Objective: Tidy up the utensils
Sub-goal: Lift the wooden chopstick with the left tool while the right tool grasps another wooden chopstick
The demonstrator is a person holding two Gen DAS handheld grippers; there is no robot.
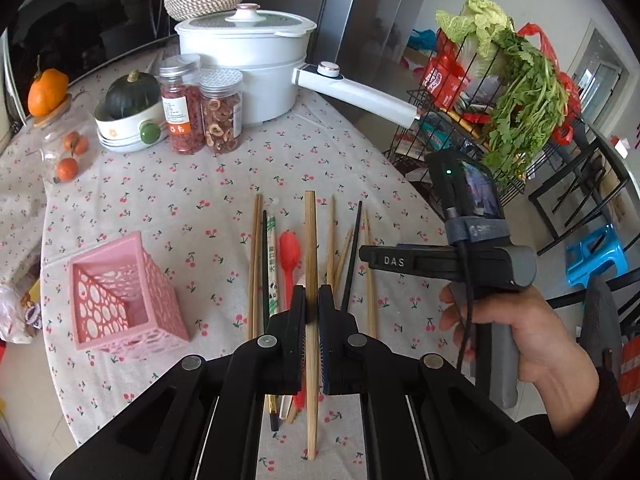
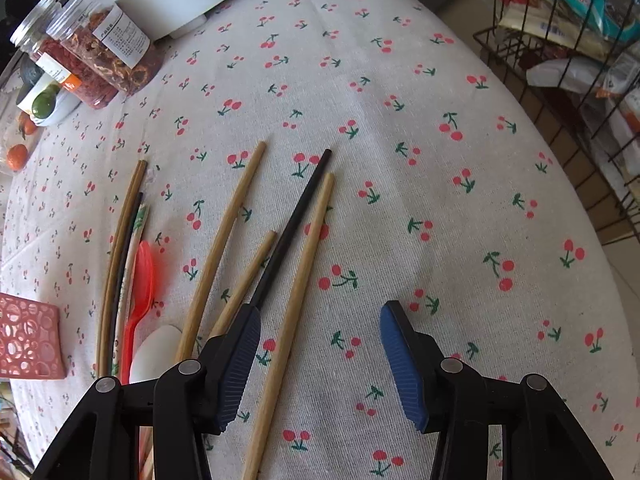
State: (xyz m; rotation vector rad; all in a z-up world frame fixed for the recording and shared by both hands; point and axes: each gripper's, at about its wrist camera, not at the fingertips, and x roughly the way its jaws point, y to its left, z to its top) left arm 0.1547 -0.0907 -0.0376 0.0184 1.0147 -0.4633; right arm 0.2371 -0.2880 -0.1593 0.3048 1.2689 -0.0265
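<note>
My left gripper (image 1: 311, 300) is shut on a wooden chopstick (image 1: 311, 240), held above the other utensils on the cherry-print tablecloth (image 1: 200, 184). Below lie several wooden chopsticks (image 1: 254, 256), a black chopstick (image 1: 353, 256), a wrapped pair (image 1: 272, 256) and a red plastic spoon (image 1: 289, 258). A pink perforated holder (image 1: 120, 296) lies on its side to the left. My right gripper (image 2: 320, 356) is open low over the cloth, with a wooden chopstick (image 2: 296, 300) between its fingers and the black chopstick (image 2: 292, 232) by its left finger (image 2: 240, 364). A white spoon (image 2: 154, 350) lies beside the red spoon (image 2: 140, 292).
A white electric pot (image 1: 244, 68) with a long handle, two jars (image 1: 200, 108), a bowl with a squash (image 1: 128, 116) and oranges stand at the table's back. A wire rack (image 1: 480, 112) with greens and a blue stool (image 1: 596, 256) stand right of the table edge.
</note>
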